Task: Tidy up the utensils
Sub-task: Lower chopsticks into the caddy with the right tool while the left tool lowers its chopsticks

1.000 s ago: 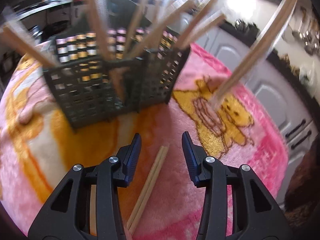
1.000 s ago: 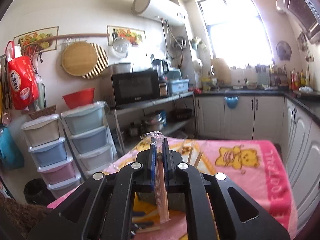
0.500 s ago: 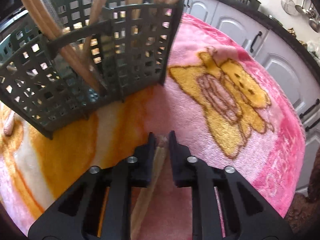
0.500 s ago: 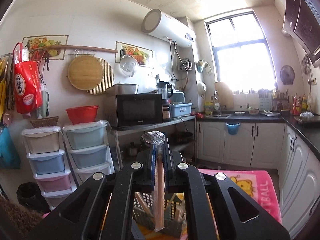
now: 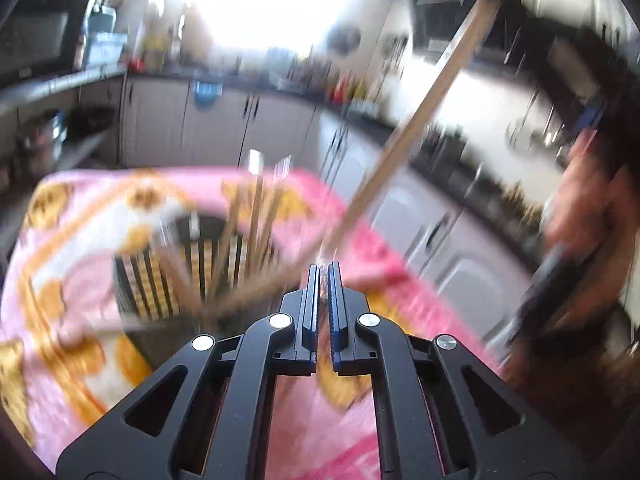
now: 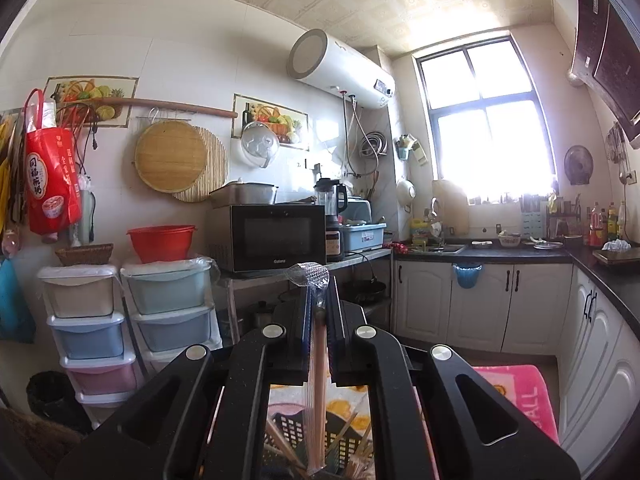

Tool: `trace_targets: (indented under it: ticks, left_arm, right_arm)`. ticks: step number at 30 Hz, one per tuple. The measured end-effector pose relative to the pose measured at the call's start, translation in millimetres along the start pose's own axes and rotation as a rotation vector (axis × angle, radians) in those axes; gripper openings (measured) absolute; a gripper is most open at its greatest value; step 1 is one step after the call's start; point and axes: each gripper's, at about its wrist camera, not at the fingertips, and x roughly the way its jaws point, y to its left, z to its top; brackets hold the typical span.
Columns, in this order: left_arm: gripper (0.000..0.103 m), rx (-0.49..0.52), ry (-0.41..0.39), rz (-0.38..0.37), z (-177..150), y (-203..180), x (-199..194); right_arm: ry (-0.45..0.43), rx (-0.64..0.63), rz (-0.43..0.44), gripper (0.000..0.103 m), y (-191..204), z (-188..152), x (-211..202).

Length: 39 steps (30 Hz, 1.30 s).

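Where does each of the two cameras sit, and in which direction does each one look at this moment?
Left wrist: sits on the left gripper, looks forward and down at the dark basket with chopsticks on the pink blanket; its shut fingers show, very blurred.
Right wrist: sits on the right gripper, looks level at the kitchen wall and microwave; fingers shut on wrapped chopsticks.
Shared: basket, blanket, window.

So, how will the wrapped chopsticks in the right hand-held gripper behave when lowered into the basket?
The wrapped chopsticks look straight, so probably stiff and light. Their clear plastic sleeve may be slippery and could catch on the basket mesh.
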Motion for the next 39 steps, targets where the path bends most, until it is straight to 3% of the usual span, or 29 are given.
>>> trace_targets:
  ticks: [7,18,25,39]
  left_arm:
    - [0.002,0.039,-0.221,0.019,65.7,-11.6,-46.6]
    - [0.002,0.015,-0.353,0.043,122.0,-8.6,-44.8]
    - [0.002,0.003,-0.404,0.090,133.2,5.1,-33.0]
    - [0.002,-0.036,-0.390,0.154,112.0,48.9,-12.0]
  right_arm:
    - [-0.047,0.000,-0.026,0.007,-4.1,12.0,0.5]
    - [-0.089,-0.014,-0.038,0.007,-8.8,22.2,10.5]
    - [-0.087,-0.032,-0.048,0.007,-9.4,12.9,23.1]
    - [0.001,-0.028,-0.053,0.007,-16.2,-33.3,60.6]
